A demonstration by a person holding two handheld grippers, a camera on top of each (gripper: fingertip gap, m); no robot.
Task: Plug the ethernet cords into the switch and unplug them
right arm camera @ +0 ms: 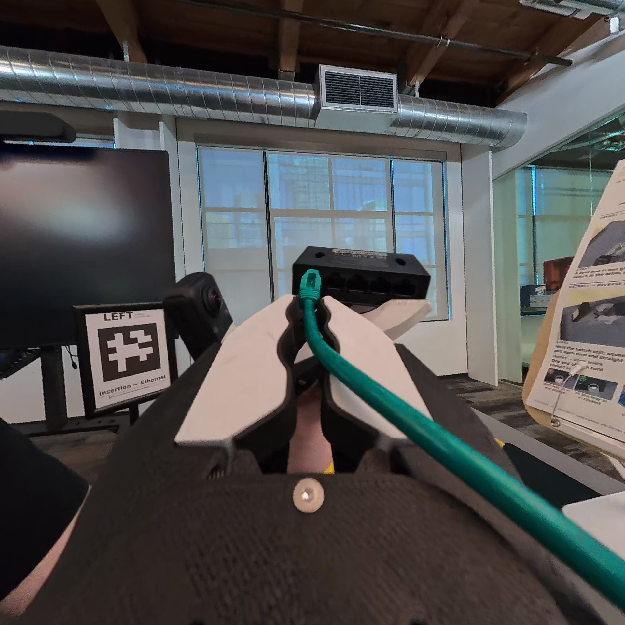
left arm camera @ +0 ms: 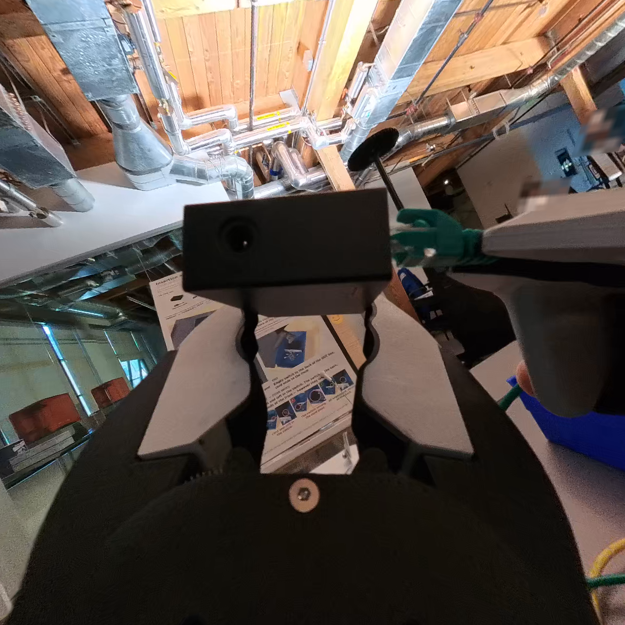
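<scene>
Switch (left arm camera: 285, 245) clamped in left tool (left arm camera: 306, 313), green cord (right arm camera: 309, 287) pinched by right tool (right arm camera: 306, 304)

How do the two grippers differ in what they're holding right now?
The left gripper clamps the black switch, a rigid box; the right gripper pinches the green cord just behind its plug. The left jaws stand wider apart than the right's. Both are shut on something.

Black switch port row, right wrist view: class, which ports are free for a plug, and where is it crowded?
Four ports right of the green ethernet plug on the black plastic switch look empty. The left end is crowded by the plug and right hand-held gripper.
</scene>
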